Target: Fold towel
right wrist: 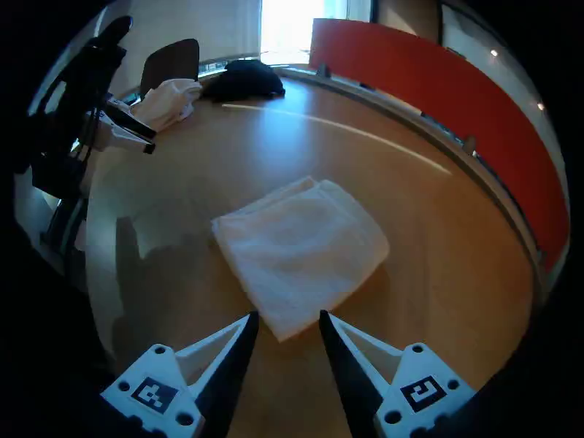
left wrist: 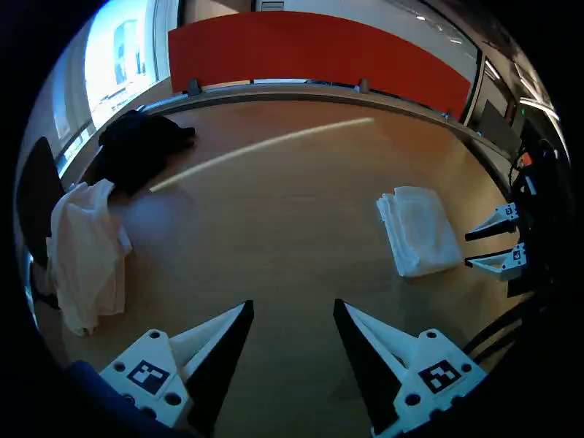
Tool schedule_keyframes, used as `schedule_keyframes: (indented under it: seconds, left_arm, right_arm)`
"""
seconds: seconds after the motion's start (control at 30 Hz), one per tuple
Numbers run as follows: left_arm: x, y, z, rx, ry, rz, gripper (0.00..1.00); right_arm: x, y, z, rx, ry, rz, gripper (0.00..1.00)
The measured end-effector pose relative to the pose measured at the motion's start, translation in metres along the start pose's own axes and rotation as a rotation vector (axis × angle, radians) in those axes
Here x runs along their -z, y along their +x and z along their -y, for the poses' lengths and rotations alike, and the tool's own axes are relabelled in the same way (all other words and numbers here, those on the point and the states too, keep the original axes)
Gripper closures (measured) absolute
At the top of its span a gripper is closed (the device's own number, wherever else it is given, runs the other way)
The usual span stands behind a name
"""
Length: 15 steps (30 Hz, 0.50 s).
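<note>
A white towel (right wrist: 301,244), folded into a thick rectangle, lies flat on the wooden table (right wrist: 219,157). My right gripper (right wrist: 287,315) is open just in front of the towel's near corner, with nothing pressed between its fingers. In the left gripper view the same towel (left wrist: 420,230) lies to the right, and the right gripper (left wrist: 483,247) hangs open beside its far edge. My left gripper (left wrist: 292,305) is open low over bare table (left wrist: 292,212), well away from the towel. It also appears far off in the right gripper view (right wrist: 150,140).
A heap of crumpled white cloth (left wrist: 84,255) lies at the table's left edge, with a black garment (left wrist: 142,146) behind it. A red panel (left wrist: 314,47) runs along the table's far rim. A dark chair (right wrist: 171,62) stands beyond the cloth heap (right wrist: 171,98).
</note>
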<state>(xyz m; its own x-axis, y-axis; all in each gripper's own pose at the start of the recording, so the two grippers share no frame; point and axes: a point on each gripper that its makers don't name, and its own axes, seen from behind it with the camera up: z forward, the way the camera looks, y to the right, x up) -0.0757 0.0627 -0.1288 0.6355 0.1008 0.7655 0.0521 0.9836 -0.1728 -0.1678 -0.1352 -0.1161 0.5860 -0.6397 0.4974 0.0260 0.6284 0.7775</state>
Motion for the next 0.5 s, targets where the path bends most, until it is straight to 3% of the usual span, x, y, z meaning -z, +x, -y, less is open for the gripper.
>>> schedule_keyframes:
  seconds: [0.5]
  left_arm:
    - [-0.001, -0.002, -0.002, 0.002, -0.001, 0.005, 0.19]
  right_arm:
    - [-0.013, -0.019, 0.001, -0.010, -0.002, 0.037, 0.38]
